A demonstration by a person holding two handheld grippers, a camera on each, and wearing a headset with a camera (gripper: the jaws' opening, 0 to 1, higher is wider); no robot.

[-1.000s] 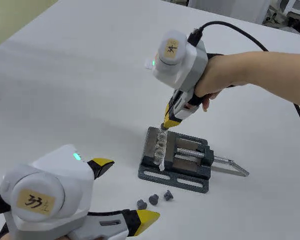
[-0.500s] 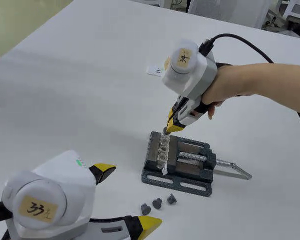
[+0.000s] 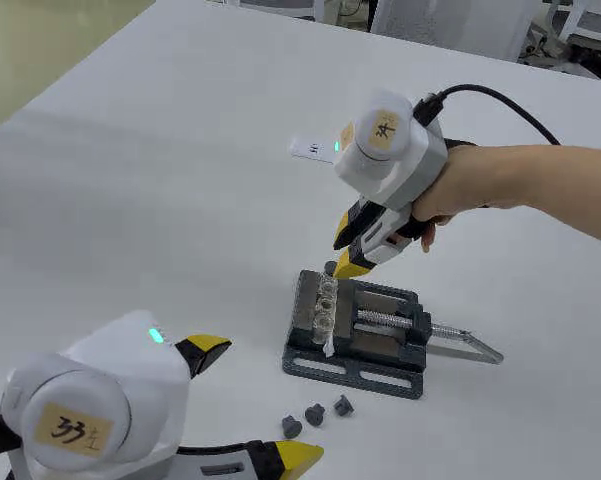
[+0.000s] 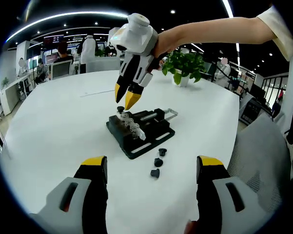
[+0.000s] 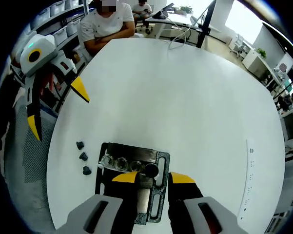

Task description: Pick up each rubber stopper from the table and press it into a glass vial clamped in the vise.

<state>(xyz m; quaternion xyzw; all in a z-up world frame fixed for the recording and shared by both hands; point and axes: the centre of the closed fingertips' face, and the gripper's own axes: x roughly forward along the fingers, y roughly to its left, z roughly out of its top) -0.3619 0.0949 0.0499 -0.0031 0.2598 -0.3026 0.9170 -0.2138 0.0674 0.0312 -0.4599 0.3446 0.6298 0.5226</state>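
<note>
A black vise (image 3: 380, 352) clamps a row of clear glass vials (image 3: 326, 305). The vial at the far end carries a dark rubber stopper (image 3: 330, 268) (image 5: 150, 170) (image 4: 120, 109). My right gripper (image 3: 346, 249) hovers just above that stopper, open, with nothing between its yellow tips (image 5: 153, 178). In front of the vise lie three loose grey stoppers (image 3: 315, 413) (image 4: 158, 162) (image 5: 83, 156). My left gripper (image 3: 252, 402) (image 4: 152, 163) stands open and empty near the table's front edge, close to those stoppers.
The vise's screw handle (image 3: 465, 345) sticks out to the right. A small paper label (image 3: 315, 150) lies farther back. The right gripper's cable (image 3: 480, 92) runs off to the right. A person (image 5: 112, 22) sits beyond the table's far edge.
The right gripper has risen a little off the far vial, and the stopper stays in the vial's mouth. The left gripper has hardly moved; the head camera has shifted.
</note>
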